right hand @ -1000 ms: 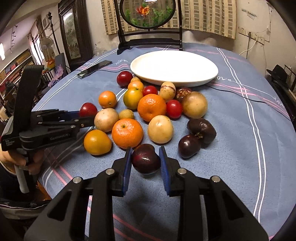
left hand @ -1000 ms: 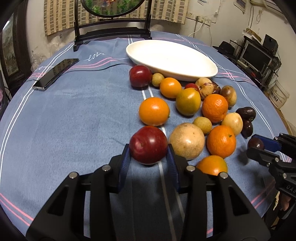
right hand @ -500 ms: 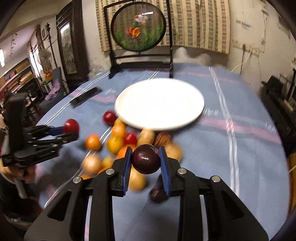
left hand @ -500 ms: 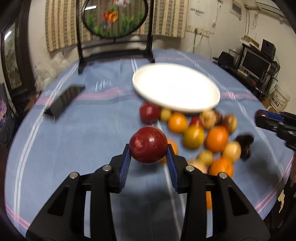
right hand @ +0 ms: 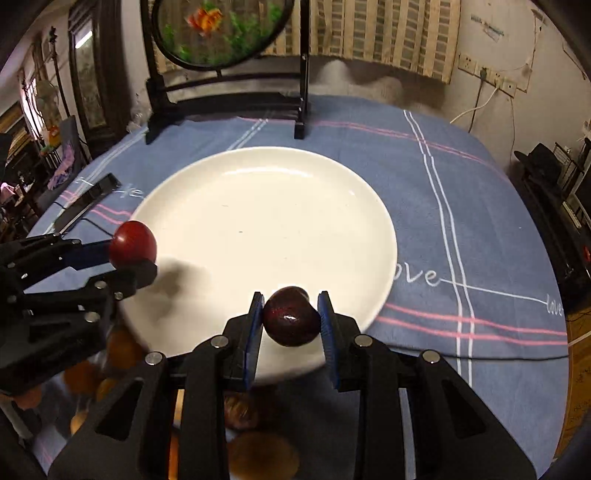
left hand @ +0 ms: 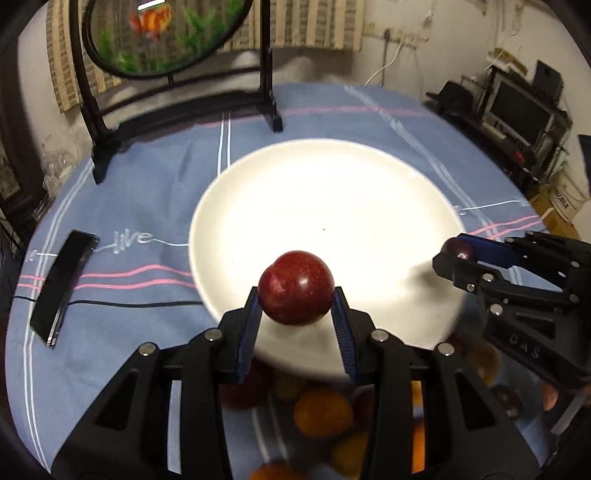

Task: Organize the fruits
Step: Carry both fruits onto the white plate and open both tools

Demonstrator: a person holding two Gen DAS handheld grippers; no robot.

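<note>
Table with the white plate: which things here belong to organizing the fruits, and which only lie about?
Belongs to the job:
- red fruit in left gripper
- dark fruit in right gripper
- white plate
- loose fruits

Lying about:
- phone
- black cable
- round framed picture

wall: dirty white wall (right hand: 546, 55) with a power socket (right hand: 496, 79) and white wire | window: striped curtain (right hand: 388, 33) | table: blue cloth (right hand: 480, 229) with pink and white lines | back: round fish picture (right hand: 221, 29) in a black stand | left: dark cabinet (right hand: 92, 85) | right: black shelf (left hand: 517, 110) with screens
</note>
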